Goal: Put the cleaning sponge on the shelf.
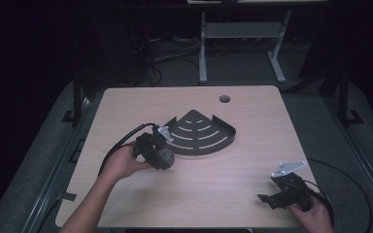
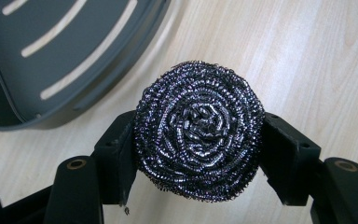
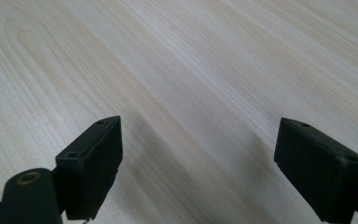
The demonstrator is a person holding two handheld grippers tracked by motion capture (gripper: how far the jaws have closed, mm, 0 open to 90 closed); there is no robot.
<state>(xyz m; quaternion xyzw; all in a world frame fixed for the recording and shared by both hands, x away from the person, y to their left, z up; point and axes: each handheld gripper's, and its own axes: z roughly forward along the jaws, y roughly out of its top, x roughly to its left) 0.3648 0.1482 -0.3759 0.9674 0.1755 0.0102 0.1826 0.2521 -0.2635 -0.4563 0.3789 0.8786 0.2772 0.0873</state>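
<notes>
A round steel-wool scourer (image 2: 199, 130) sits squeezed between the jaws of my left gripper (image 2: 198, 154), which is shut on it. From above, that gripper (image 1: 164, 156) and the scourer (image 1: 165, 157) hover just at the front-left edge of a dark fan-shaped slotted rack (image 1: 200, 133). The rack's curved rim (image 2: 65, 60) lies to the upper left in the left gripper view. My right gripper (image 1: 271, 200) rests near the table's front right corner, its jaws wide open over bare wood (image 3: 196, 140).
The light wooden table (image 1: 194, 194) has a round cable hole (image 1: 224, 99) near its far edge. Cables trail from both grippers. Metal desk legs (image 1: 203, 48) and dark floor lie beyond the table.
</notes>
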